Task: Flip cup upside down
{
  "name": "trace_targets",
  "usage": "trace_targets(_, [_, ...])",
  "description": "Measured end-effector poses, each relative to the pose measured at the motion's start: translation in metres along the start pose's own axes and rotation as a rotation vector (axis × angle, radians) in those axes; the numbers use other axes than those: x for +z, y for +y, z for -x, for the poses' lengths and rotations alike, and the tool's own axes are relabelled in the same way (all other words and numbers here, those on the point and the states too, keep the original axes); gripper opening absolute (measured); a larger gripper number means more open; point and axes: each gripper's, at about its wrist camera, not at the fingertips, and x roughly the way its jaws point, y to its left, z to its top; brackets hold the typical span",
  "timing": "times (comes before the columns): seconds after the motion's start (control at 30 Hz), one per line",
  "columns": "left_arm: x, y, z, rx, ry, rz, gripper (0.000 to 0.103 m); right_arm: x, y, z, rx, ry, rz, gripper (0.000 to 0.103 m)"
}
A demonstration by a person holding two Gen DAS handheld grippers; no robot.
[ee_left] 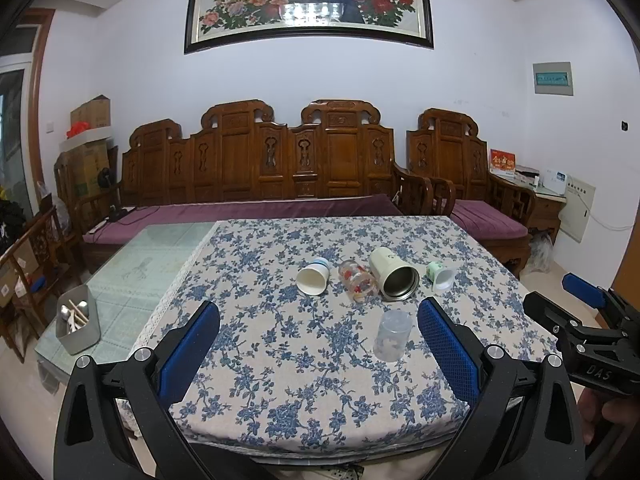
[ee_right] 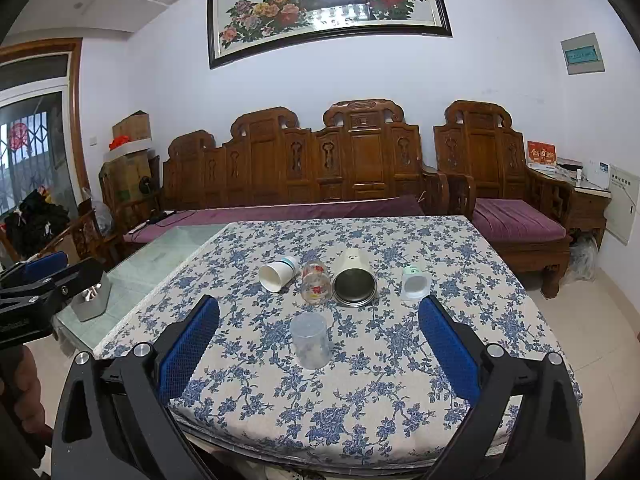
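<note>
Cups on a tabletop covered with a blue-flowered cloth. Four lie on their sides in a row across the middle, mouths turned toward the near edge. From the left: a white paper cup with a blue band near its base, white inside; a clear glass printed with red and orange flowers; a cream tumbler, the largest, with a dark metal interior; a small pale green cup with a white rim, set a little apart from the tumbler. The glass lies between the paper cup and the tumbler, close against the tumbler's side.

Nearer than the row, a fifth cup: clear plastic cup, frosted and see-through, the cloth pattern showing through its wall. It looks to stand with its wider end down, though I cannot be sure which end is the mouth. In the right wrist view this clear plastic cup sits just in front of the glass and the tumbler, alone on the cloth.

Left claw spread wide, blue pads apart, holding nothing; it hangs over the near part of the cloth, the clear cup toward its right finger, not touching. Right claw likewise released and empty, the clear cup between its fingers' lines, ahead of the tips.

At the bare glass part of the tabletop on the left, a grey bin with utensils. Behind, a carved wooden bench with purple cushions, and a framed flower painting on the wall.
</note>
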Motion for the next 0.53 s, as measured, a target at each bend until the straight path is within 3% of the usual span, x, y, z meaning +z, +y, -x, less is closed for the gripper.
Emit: trace_targets(0.53, [-0.0019, -0.0006, 0.0006, -0.003, -0.003, 0.003, 0.095, -0.0001, -0.0004, -0.0001, -0.002, -0.001, 0.0, 0.1])
